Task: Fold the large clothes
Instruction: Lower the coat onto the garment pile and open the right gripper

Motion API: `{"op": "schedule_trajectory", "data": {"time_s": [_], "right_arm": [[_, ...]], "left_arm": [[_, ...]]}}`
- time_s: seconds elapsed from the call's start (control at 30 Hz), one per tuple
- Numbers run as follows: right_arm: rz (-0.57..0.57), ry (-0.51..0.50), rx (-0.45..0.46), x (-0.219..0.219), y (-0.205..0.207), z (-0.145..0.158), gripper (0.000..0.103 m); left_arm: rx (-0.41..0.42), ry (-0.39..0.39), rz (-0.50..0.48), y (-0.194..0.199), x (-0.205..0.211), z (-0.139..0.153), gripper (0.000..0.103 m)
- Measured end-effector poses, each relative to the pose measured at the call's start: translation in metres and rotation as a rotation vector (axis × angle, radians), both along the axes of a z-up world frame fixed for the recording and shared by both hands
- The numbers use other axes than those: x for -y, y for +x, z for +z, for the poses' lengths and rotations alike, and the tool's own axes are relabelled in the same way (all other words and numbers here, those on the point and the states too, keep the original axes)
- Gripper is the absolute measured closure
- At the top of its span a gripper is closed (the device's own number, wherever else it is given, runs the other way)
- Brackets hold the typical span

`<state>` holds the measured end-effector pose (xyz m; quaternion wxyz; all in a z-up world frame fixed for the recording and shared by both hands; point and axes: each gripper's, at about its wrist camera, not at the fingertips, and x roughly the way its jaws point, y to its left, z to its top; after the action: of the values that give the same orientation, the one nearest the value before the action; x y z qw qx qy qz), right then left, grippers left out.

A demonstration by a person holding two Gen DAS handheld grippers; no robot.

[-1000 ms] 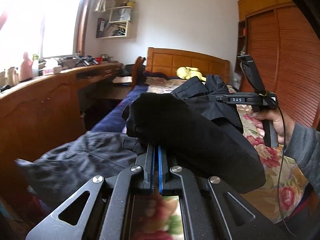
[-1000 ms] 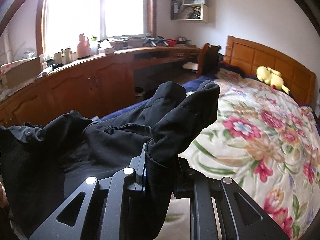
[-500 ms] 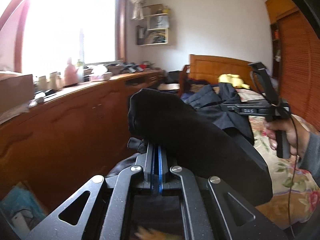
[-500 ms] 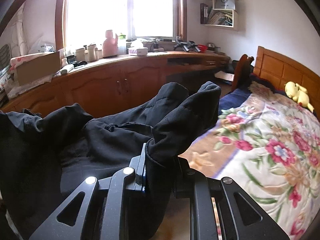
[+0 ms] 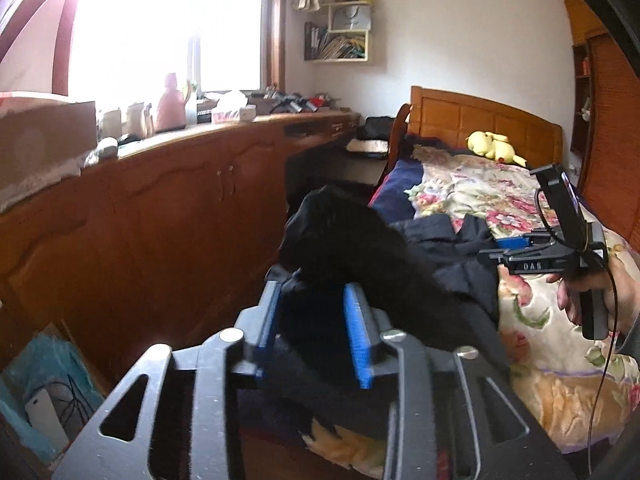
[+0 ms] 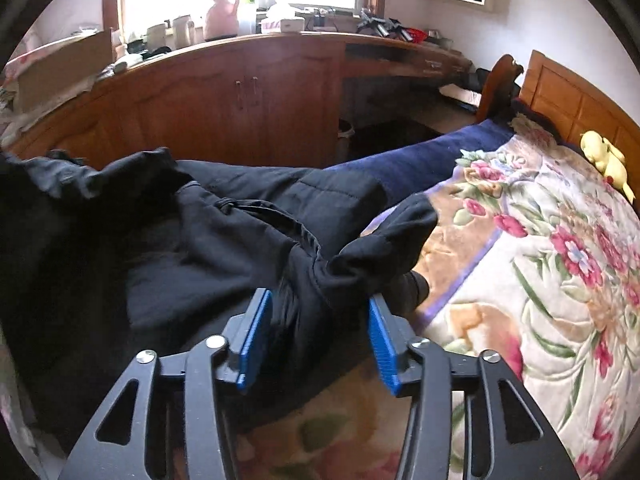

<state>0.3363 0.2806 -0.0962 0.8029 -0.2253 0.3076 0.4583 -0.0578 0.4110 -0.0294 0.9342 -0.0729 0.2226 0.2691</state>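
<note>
A large black garment (image 6: 192, 240) lies spread over the near left part of the bed, on the floral blanket (image 6: 540, 248). My right gripper (image 6: 316, 332) is open, its blue pads apart, with a black fold of the garment lying loose between them. My left gripper (image 5: 316, 328) is also open, with a bunched black part of the garment (image 5: 360, 248) resting between and over its blue pads. The right gripper and the hand holding it also show in the left wrist view (image 5: 552, 256), above the blanket.
A long wooden cabinet and desk (image 6: 240, 92) runs along the window side, with cluttered items on top. A wooden headboard (image 5: 480, 120) and a yellow plush toy (image 5: 492, 148) are at the far end of the bed. A box with cables (image 5: 44, 400) sits on the floor at the left.
Both grippers were shut on the black garment and have opened. The garment has dropped from its raised position onto the bed, and both grippers have lowered.
</note>
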Motion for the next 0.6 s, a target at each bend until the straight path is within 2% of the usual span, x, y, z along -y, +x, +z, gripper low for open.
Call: {"op": "schedule_trajectory", "data": {"time_s": [0.07, 0.13, 0.2, 0.43, 0.6], "right_arm": [[0.012, 0.016, 0.003, 0.012, -0.001, 0.002, 0.047], [0.022, 0.044, -0.008, 0.028, 0.0, 0.004, 0.045], [0.029, 0.066, -0.023, 0.044, -0.002, 0.003, 0.044], [0.029, 0.109, 0.007, 0.11, -0.029, -0.004, 0.039], [-0.014, 0.149, 0.04, 0.168, -0.052, 0.0, 0.037]], "left_arm": [[0.004, 0.015, -0.017, 0.001, 0.004, 0.007, 0.06], [0.018, 0.022, -0.037, 0.005, 0.011, 0.014, 0.036], [0.034, 0.03, -0.056, 0.008, 0.02, 0.019, 0.025], [0.022, 0.044, -0.117, 0.029, 0.052, 0.028, 0.021], [0.018, 0.046, -0.179, 0.052, 0.086, 0.031, 0.021]]}}
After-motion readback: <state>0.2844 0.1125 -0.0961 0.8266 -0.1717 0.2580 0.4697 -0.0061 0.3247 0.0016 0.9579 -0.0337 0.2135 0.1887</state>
